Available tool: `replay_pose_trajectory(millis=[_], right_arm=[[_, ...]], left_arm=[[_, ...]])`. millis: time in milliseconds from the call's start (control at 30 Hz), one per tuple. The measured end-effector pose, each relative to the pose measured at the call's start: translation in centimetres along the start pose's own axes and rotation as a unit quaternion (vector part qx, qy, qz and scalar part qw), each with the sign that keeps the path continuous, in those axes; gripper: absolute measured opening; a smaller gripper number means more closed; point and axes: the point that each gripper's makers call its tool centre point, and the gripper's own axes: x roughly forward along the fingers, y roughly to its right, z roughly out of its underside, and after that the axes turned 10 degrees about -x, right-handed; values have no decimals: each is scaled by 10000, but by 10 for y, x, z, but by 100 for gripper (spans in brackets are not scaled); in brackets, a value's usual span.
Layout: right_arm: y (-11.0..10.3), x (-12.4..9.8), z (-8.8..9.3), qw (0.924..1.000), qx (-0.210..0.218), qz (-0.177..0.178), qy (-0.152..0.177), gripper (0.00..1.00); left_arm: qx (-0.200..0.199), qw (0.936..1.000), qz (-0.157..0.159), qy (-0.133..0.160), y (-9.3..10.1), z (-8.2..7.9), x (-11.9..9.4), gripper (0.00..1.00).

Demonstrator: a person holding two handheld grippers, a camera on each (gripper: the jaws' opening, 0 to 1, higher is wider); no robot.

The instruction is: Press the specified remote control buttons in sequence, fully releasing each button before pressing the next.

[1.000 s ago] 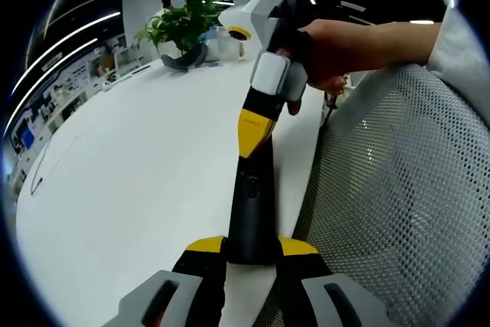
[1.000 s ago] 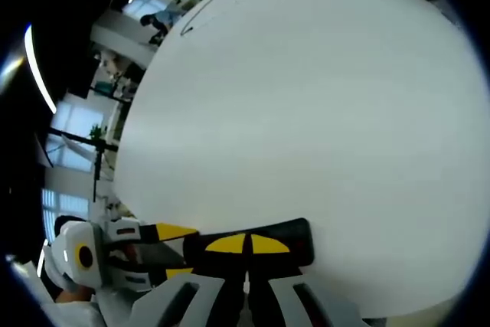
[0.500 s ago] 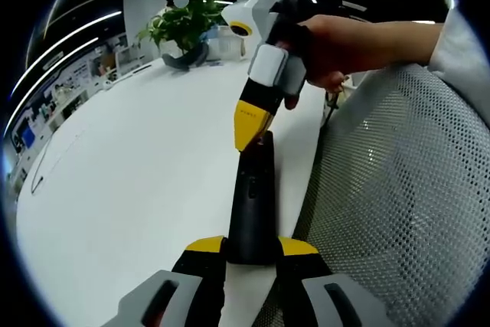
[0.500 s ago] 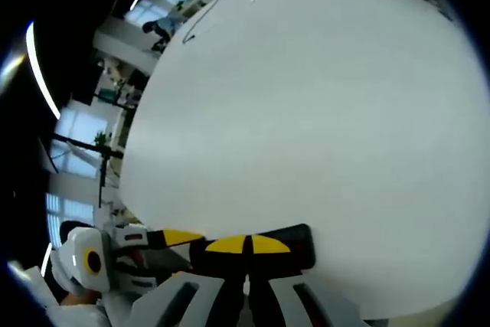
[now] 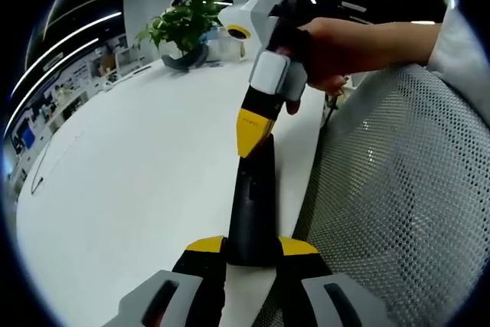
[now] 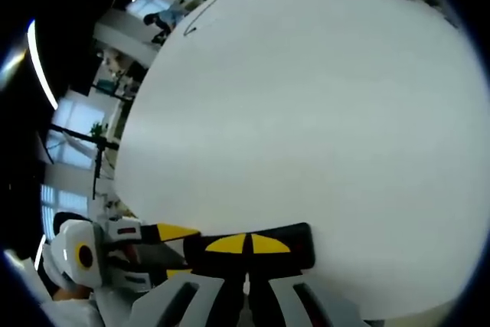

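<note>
A black remote control (image 5: pixel 253 204) stands along the white table's edge, its near end clamped between the yellow jaws of my left gripper (image 5: pixel 253 249). My right gripper (image 5: pixel 251 132), held by a hand (image 5: pixel 344 44), comes in from above with its jaws shut, and its yellow tip touches the remote's far part. In the right gripper view, the shut tips of the right gripper (image 6: pixel 246 244) rest on the remote (image 6: pixel 300 243), which lies crosswise. The left gripper (image 6: pixel 178 250) holds it from the left. The buttons under the tip are hidden.
The white table (image 5: pixel 138 174) spreads wide to the left of the remote and shows again as the table (image 6: pixel 306 112). A potted plant (image 5: pixel 184 28) stands at its far end. A grey mesh chair back (image 5: pixel 398 189) is close on the right.
Half a second ago the right gripper's tip had lifted a little off the remote; now it is back down on it. The left gripper and remote have not moved.
</note>
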Motion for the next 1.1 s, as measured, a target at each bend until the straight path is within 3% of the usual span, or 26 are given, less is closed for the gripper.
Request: replay_pose_trajectory(millis=[600, 767, 1100], right_arm=[[-1, 0, 0, 9998, -196, 2, 32, 0], [0, -1, 0, 9999, 118, -97, 42, 0], [-5, -3, 9, 9994, 112, -92, -320, 0]], left_arm=[[33, 10000, 35, 6, -1, -1, 1, 24], [26, 10000, 34, 7, -1, -1, 1, 24], [23, 10000, 46, 36, -1, -1, 0, 24]])
